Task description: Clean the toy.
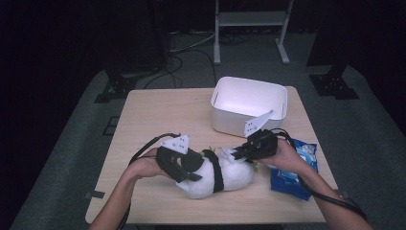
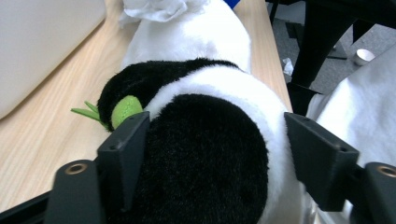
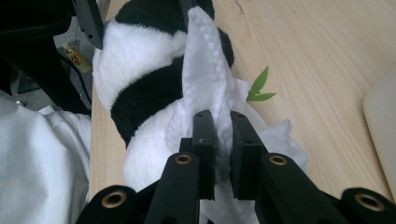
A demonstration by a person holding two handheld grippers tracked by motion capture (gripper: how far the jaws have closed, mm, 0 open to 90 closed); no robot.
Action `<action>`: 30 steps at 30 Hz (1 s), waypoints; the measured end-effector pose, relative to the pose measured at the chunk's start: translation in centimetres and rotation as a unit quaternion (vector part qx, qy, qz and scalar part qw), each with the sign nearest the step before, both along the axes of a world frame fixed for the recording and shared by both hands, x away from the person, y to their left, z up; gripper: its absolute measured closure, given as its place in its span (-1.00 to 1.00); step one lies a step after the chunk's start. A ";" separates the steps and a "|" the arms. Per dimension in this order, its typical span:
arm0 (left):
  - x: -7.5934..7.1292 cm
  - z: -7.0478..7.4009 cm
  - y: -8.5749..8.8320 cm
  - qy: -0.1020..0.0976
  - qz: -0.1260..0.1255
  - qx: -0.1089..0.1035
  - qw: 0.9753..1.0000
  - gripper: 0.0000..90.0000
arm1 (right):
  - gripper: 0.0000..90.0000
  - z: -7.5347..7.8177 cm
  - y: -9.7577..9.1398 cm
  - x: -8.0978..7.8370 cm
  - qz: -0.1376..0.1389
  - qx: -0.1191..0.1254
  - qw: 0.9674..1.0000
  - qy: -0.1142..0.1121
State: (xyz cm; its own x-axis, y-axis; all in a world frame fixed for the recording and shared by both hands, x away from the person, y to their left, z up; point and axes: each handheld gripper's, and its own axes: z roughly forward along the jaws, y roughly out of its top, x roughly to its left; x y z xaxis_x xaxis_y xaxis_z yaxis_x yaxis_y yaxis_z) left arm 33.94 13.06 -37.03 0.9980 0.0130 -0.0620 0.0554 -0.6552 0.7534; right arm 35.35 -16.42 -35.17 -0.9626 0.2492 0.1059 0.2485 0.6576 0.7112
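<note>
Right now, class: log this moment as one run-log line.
left gripper: open around panda | right gripper: shut on tissue | bin: behind | table

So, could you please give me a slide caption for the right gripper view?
Right gripper pinching a white cloth draped on a plush panda lying on the wooden table.

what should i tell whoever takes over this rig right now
Left gripper: jaws open around the black end of the panda plush, left jaw touching, right jaw clear of it.
Right gripper: shut on a white tissue that lies against the plush.
Plush lies on its side on the table, near the front edge. White bin stands behind it, nothing visible inside. Blue snack bag lies under the right forearm.
Done: tissue gripped.
Left: probably moving the items into the bin.
</note>
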 end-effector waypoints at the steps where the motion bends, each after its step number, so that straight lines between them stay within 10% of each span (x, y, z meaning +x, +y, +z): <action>1: 0.0 0.3 -0.2 0.008 0.007 0.001 1.000 -0.55 | 0.81 0.0 0.0 0.0 0.001 0.001 1.000 0.001; 18: 0.8 -0.1 -1.3 0.071 0.041 0.011 0.997 -0.88 | 0.81 0.2 1.1 -0.8 0.026 -0.007 1.000 0.001; 30: 0.4 -0.3 -1.4 0.058 0.014 0.020 0.998 -0.31 | 0.80 0.9 2.1 -0.9 0.031 -0.002 0.999 -0.013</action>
